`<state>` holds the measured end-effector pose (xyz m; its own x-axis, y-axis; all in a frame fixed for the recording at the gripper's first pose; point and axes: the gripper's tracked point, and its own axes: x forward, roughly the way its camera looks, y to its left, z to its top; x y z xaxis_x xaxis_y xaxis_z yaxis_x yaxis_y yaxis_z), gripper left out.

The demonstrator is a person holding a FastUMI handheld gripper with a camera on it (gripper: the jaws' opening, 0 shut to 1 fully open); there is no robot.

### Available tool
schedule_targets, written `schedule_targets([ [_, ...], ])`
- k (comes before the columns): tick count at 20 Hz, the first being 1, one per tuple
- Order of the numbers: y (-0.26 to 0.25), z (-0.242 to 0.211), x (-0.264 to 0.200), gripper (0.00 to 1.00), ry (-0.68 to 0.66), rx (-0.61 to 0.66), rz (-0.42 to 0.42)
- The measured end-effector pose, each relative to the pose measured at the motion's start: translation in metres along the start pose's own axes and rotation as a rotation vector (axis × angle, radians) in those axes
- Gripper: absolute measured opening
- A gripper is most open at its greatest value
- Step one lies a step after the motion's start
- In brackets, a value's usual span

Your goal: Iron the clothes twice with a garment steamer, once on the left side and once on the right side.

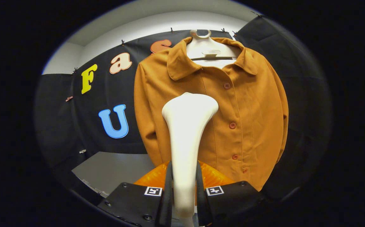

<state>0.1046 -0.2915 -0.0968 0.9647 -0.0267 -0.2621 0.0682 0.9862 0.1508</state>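
Before the hanging jacket (pixel 214 126), the tool (pixel 184 189) clamps the steamer (pixel 187 132) handle.

The garment steamer (pixel 187 132) looked like smooth, slightly glossy moulded plastic, and the gripper (pixel 184 192) clamped its handle with a finger pressed on each side, its housing a matt, hard material set with small metal screws. The shirt (pixel 232 119) was a matt woven cloth with a fine even texture and plain plastic-looking buttons, hung on a smooth pale hanger (pixel 208 47), probably plastic. Behind them the booth wall (pixel 84 126) was dull cloth.
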Motion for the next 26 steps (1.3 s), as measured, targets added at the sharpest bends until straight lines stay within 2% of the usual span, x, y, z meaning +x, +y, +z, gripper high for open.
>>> schedule_targets([
  [11,-0.029,-0.067,0.023,0.36,0.154,0.032,-0.003],
  [22,-0.040,-0.148,0.020,0.36,0.349,0.076,-0.025],
  [26,-0.042,-0.168,0.005,0.36,0.402,0.078,-0.051],
])
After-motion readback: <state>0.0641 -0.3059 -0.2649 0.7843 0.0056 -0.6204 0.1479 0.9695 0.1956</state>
